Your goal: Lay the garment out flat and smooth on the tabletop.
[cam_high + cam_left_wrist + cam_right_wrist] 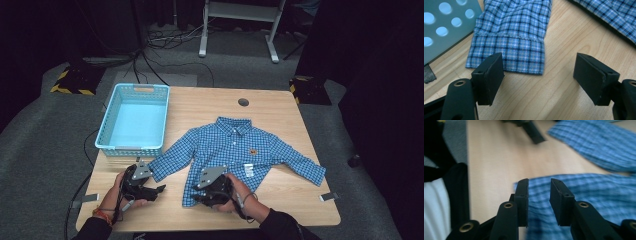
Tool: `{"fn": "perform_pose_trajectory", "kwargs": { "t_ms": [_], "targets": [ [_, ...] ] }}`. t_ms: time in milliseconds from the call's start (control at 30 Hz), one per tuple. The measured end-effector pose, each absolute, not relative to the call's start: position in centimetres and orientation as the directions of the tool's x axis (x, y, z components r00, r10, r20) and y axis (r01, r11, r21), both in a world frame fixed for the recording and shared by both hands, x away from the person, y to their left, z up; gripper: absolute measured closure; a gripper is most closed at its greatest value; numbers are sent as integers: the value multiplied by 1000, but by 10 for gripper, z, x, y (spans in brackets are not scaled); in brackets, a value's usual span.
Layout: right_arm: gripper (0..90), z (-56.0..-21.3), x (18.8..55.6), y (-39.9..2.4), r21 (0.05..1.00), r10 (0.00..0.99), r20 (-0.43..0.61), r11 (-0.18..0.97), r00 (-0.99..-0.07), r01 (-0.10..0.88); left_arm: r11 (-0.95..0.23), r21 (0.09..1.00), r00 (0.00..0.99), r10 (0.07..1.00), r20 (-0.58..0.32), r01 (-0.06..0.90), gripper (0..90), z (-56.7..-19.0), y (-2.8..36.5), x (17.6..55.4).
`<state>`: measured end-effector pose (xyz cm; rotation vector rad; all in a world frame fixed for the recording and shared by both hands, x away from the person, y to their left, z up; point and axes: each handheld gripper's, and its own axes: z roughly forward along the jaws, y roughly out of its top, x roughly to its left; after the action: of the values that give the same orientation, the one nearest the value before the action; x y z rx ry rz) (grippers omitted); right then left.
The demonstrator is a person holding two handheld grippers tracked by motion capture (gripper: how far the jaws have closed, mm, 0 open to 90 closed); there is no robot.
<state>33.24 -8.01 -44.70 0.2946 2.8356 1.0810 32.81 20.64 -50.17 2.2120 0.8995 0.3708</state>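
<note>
The shirt (235, 150), a blue checked one with long sleeves, lies flat and face up on the desk (280, 107), collar pointing away from both hand-held grippers and both sleeves spread out to the sides. Nothing is folded yet, as far as the high view shows, and the light-blue basket (134, 120) beyond the left hand-held gripper (150, 192) stands empty (presumably where the shirt ends up).

The left hand-held gripper hovers just short of the sleeve cuff (506, 56), its jaws spread wide with only bare desk between them; the cuff lies directly ahead of the jaws, nearer the left one. The right hand-held gripper (539, 200) sits over the bottom hem (584, 195), near the corner of the shirt on its left, jaws a narrow gap apart and not pinching the cloth, which lies under and ahead of them.

My judgement: the work is at its very start, with all folds and any move to the basket left.
</note>
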Motion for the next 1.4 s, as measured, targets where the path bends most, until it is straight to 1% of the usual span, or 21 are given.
{"fn": "perform_pose_trajectory", "kwargs": {
  "t_ms": [133,267,400,567,733,867,933,1033,1167,1400],
  "targets": [
    [686,-441,354,-104,675,309,-48,711,-950,197,-507,707,717,697,-1,494,243,-502,206,328],
    [668,-443,378,-129,654,408,-74,709,-910,265,-506,708,717,697,-2,494,243,-502,206,328],
    [648,-451,396,-148,636,482,-62,694,-874,337,-505,708,717,697,-2,494,242,-502,206,328],
    [602,-464,412,-159,614,531,-32,679,-847,403,-507,707,717,697,-1,494,242,-502,207,328],
    [600,-475,420,-162,595,556,-31,678,-830,432,-507,707,718,696,-2,493,242,-502,207,328],
    [628,-477,422,-163,596,562,-34,675,-826,435,-506,708,718,696,-2,492,242,-502,207,328],
    [688,-478,423,-162,599,561,-39,675,-827,430,-506,708,718,696,-2,493,242,-502,207,328],
    [738,-480,422,-160,597,557,-57,684,-829,419,-506,708,718,696,-2,493,242,-502,207,328],
    [837,-480,422,-159,595,561,-79,690,-824,413,-506,708,718,696,-2,493,242,-502,207,328],
    [861,-477,423,-161,596,560,-78,689,-825,411,-507,707,718,697,-1,493,242,-502,207,328]
  ]
}}
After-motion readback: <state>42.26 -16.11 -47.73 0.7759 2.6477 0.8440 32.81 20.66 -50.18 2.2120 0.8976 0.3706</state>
